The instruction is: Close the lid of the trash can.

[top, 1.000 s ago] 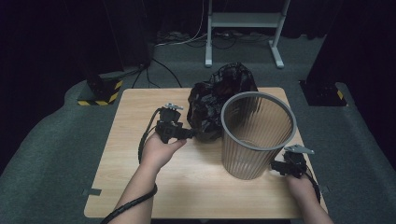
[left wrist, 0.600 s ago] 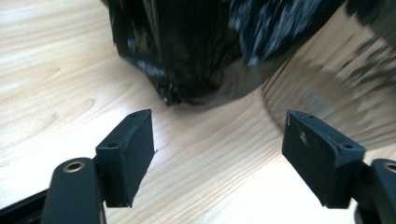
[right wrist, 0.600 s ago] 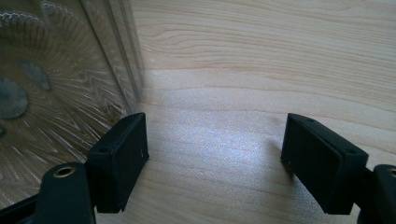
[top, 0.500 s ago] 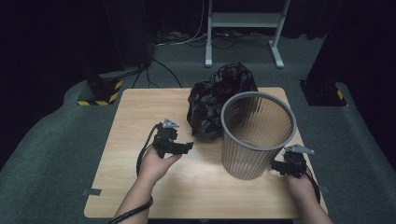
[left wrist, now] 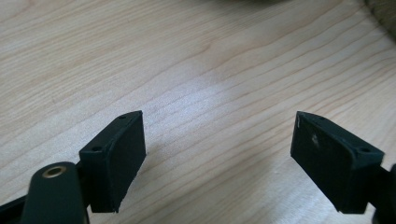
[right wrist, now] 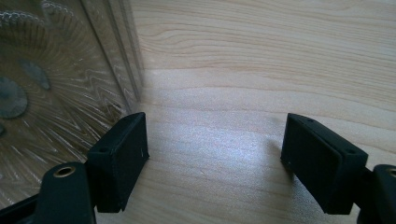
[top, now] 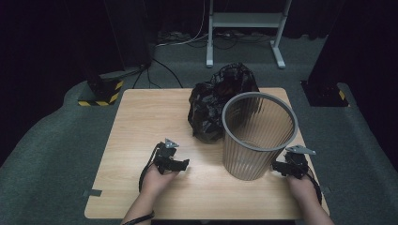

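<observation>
Left gripper (top: 182,165) is seen low over the bare table (top: 141,122), jaws spread and just widened further, nothing between them. Right gripper (top: 278,168) is parked just beside the foot of the ribbed grey bin (top: 258,136), jaws apart, nothing gripped. Bin is stood upright at the right of the table; crumpled black bag (top: 218,101) lies touching its far left side.
</observation>
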A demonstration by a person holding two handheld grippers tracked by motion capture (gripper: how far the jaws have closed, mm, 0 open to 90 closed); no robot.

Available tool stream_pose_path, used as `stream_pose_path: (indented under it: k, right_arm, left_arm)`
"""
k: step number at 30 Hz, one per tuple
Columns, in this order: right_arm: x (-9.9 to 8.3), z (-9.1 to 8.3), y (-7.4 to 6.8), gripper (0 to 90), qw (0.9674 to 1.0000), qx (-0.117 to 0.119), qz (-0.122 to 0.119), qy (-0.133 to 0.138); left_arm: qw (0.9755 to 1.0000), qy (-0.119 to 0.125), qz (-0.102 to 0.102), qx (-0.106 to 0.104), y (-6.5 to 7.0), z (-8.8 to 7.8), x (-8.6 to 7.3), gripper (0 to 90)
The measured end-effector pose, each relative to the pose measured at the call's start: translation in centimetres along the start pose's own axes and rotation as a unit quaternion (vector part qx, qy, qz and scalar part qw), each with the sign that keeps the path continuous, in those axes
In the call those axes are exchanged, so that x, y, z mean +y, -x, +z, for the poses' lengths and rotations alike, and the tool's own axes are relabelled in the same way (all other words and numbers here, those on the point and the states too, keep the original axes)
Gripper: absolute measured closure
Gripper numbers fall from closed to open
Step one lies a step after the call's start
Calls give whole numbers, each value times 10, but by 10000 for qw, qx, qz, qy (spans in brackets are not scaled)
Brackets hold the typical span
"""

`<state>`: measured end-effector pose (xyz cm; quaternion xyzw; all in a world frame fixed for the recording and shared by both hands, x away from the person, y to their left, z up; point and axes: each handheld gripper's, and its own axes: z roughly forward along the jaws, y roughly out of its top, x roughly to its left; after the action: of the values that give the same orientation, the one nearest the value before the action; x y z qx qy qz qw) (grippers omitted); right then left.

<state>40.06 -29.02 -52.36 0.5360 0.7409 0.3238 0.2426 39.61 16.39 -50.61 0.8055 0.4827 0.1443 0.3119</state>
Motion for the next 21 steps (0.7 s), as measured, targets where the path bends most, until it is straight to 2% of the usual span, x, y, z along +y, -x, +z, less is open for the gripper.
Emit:
stream_pose_path:
  k: [2,4,5,7,8,21]
  right_arm:
    - [0,0,0,225,10000,1,0,0]
    - [0,0,0,225,10000,0,-1,0]
    - [0,0,0,225,10000,0,1,0]
    - [0,0,0,226,10000,-5,4,0]
    - [0,0,0,226,10000,-6,7,0]
    - [-1,-1,-2,226,10000,-48,67,2]
  left_arm:
    - [10000,34,31,52,1,3,-1,179]
    - [9999,110,-10,2,1,7,-6,168]
    - [9998,201,35,56,2,9,-8,164]
    - [9986,420,247,194,6,13,-14,149]
    - [9981,519,289,174,7,14,-15,129]
    - [9980,548,269,190,8,15,-16,109]
